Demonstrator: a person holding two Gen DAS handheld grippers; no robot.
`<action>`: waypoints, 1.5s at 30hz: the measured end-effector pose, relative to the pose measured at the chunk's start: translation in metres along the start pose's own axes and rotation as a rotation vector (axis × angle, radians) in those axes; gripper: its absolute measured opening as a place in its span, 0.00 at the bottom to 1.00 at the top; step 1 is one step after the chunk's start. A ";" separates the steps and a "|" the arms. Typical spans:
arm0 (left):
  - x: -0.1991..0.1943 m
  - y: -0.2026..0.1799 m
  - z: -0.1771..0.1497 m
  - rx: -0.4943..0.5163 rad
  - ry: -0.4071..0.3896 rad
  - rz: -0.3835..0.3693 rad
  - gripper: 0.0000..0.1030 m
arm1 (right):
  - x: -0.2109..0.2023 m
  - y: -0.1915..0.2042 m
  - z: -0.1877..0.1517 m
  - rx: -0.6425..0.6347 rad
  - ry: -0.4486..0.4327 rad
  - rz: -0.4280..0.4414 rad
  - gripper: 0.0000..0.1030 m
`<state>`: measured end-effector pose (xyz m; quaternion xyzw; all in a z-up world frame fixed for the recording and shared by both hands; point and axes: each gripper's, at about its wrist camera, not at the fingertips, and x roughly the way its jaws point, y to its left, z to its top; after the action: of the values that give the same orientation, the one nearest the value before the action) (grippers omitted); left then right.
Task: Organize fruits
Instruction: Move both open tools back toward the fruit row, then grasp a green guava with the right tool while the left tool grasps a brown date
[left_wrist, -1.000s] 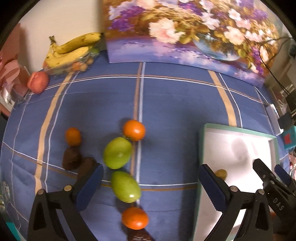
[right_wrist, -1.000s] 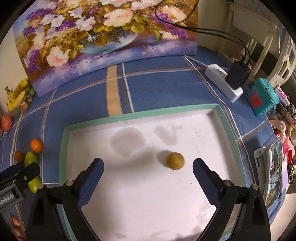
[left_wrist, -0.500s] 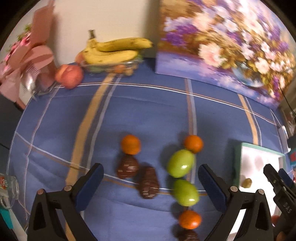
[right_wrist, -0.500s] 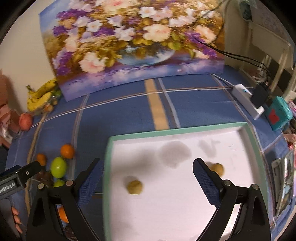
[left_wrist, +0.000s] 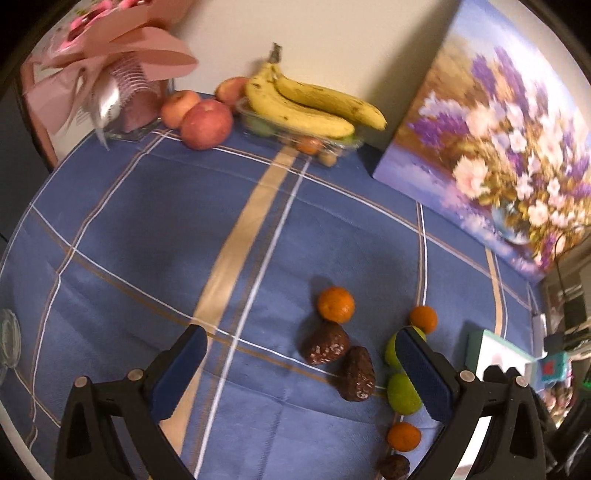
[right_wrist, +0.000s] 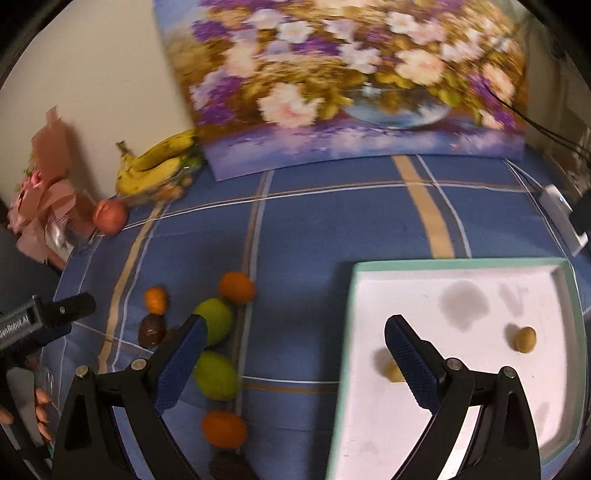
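Loose fruit lies in a cluster on the blue checked cloth: three oranges, two green fruits and dark brown fruits. My left gripper hovers open over the cloth, the cluster near its right finger. The right gripper is open and empty. It straddles the left rim of the white tray, its left finger over the green fruits. Two small tan fruits lie in the tray.
Bananas on a clear dish and red apples sit at the back by the wall, beside a pink wrapped bouquet. A flower painting leans on the wall. A white power strip lies right of the tray.
Both views have swung left. The right gripper shifted from over the tray's middle to its left rim, and a second tan fruit now lies in the tray. The left gripper moved left past the cluster.
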<state>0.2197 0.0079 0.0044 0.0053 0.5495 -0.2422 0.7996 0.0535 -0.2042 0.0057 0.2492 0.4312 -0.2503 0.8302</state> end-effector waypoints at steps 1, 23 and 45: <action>-0.002 0.004 0.001 -0.004 -0.005 -0.004 1.00 | -0.001 0.004 0.000 -0.006 0.000 0.013 0.94; 0.073 -0.020 -0.018 0.044 0.190 -0.089 0.86 | 0.045 0.070 -0.030 -0.181 0.167 0.045 0.60; 0.079 -0.022 -0.021 0.020 0.198 -0.096 0.41 | 0.065 0.069 -0.042 -0.212 0.246 0.009 0.41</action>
<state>0.2148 -0.0358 -0.0683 0.0106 0.6231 -0.2840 0.7287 0.1048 -0.1387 -0.0567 0.1908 0.5526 -0.1672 0.7939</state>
